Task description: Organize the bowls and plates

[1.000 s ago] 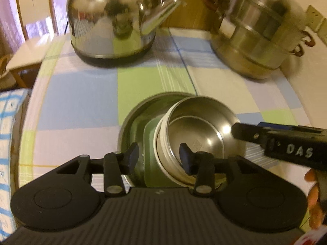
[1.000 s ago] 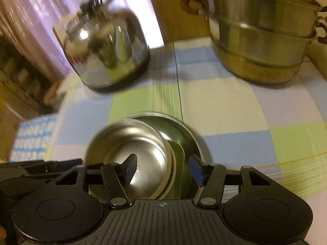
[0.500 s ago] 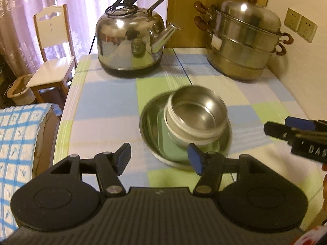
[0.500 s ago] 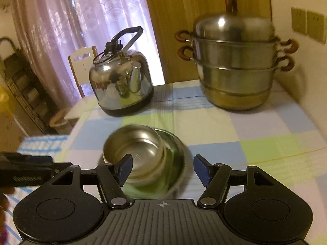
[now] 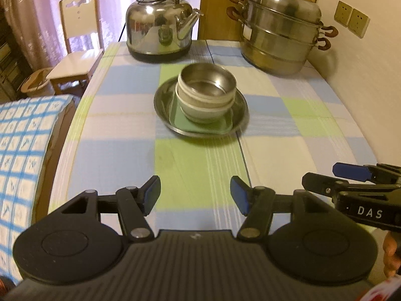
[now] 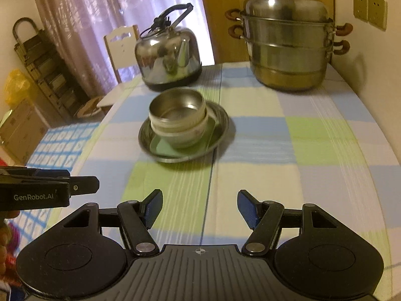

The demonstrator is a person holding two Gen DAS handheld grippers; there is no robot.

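A steel bowl (image 5: 208, 80) sits nested in a white bowl (image 5: 203, 110), slightly tilted. Under them lie a green square plate (image 5: 200, 125) and a round steel plate (image 5: 163, 105), all stacked mid-table. My left gripper (image 5: 195, 195) hovers open over the cloth well short of the stack, with nothing between its fingers. My right gripper (image 6: 200, 207) is also open and empty, equally far back. Its view shows the same steel bowl (image 6: 178, 102), white bowl (image 6: 185, 135), green plate (image 6: 163, 148) and steel plate (image 6: 223, 123). Each gripper appears at the other view's edge: right gripper (image 5: 320, 174), left gripper (image 6: 82, 179).
A steel kettle (image 5: 160, 32) and a tiered steamer pot (image 5: 280, 32) stand at the table's far side. A wall with sockets runs along the right. A white chair (image 5: 77, 45) and a blue checked cloth (image 5: 20, 138) lie off the left edge.
Both grippers have drawn back from the bowl stack toward the near side of the table, and their jaws stand wider. The stack stays where it was.
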